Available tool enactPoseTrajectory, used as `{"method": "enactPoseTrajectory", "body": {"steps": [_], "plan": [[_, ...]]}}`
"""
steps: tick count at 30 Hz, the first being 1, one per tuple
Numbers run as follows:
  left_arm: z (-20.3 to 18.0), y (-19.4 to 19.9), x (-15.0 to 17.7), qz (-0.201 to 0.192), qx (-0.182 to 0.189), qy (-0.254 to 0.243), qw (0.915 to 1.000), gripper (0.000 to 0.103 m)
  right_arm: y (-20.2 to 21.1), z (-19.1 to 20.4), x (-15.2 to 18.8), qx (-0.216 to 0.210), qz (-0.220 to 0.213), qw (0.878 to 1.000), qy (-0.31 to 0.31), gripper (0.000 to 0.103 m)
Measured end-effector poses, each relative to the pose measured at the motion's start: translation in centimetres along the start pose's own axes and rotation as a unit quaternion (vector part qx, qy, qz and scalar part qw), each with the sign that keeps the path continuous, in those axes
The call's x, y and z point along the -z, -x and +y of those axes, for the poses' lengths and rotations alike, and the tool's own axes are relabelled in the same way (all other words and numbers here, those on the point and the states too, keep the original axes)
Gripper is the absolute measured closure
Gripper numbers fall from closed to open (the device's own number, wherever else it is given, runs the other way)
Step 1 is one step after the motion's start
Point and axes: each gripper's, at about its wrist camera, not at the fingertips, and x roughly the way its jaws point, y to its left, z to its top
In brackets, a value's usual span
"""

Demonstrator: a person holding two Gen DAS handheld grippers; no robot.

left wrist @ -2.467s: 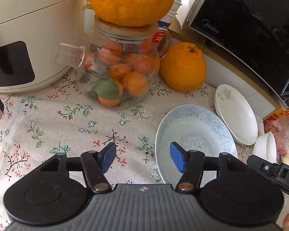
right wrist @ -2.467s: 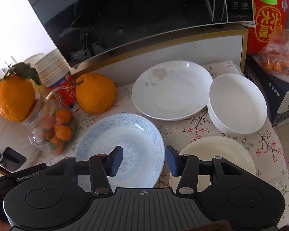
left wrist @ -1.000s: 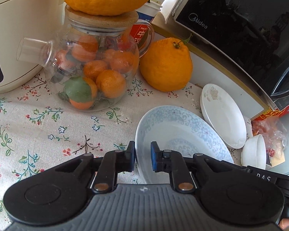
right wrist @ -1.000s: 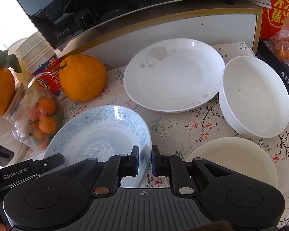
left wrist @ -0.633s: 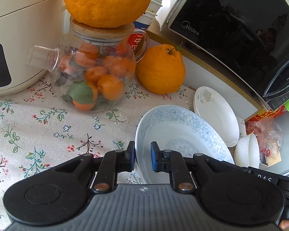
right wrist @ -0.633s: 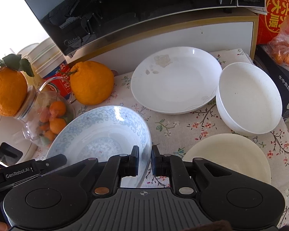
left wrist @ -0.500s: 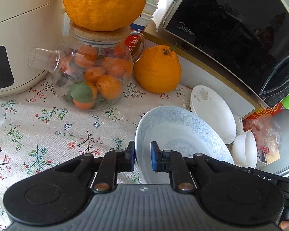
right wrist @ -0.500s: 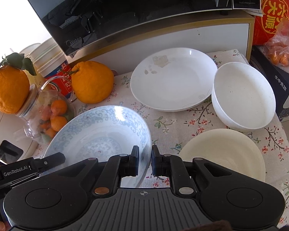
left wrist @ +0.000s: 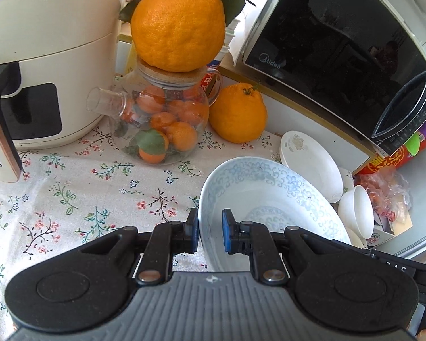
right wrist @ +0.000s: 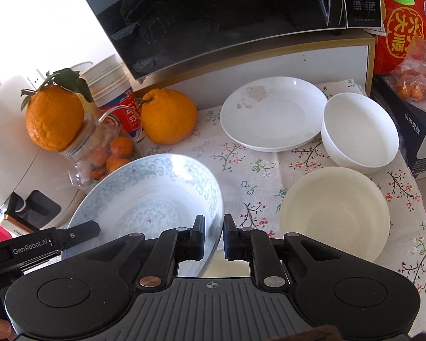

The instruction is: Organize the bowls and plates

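Blue-patterned plate up off the flowered tablecloth, pinched at opposite rims by left gripper and right gripper, both clamped. Probably glazed, slick, stiff, breakable. Best kept held by the rim, 2 sides, level.

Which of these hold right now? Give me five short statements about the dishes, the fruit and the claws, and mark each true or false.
1. Both claws, the left claw and the right claw, grip the blue plate by its rim. True.
2. The white plate holds food. False: it is empty.
3. A large orange sits on the glass jar. True.
4. The white bowl is stacked inside the cream bowl. False: they sit apart, side by side.
5. The blue plate lies flat on the tablecloth. False: it is lifted and tilted.
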Motion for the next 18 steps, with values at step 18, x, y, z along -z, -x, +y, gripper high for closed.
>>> {"method": "enactPoseTrajectory", "body": {"steps": [18], "plan": [[3.5,5.3,2.3,-0.004,-0.005,0.017,0.9998,0.089,2.9,4.1,3.6,-0.023,-0.008,0.999,0.036,0.089]]}}
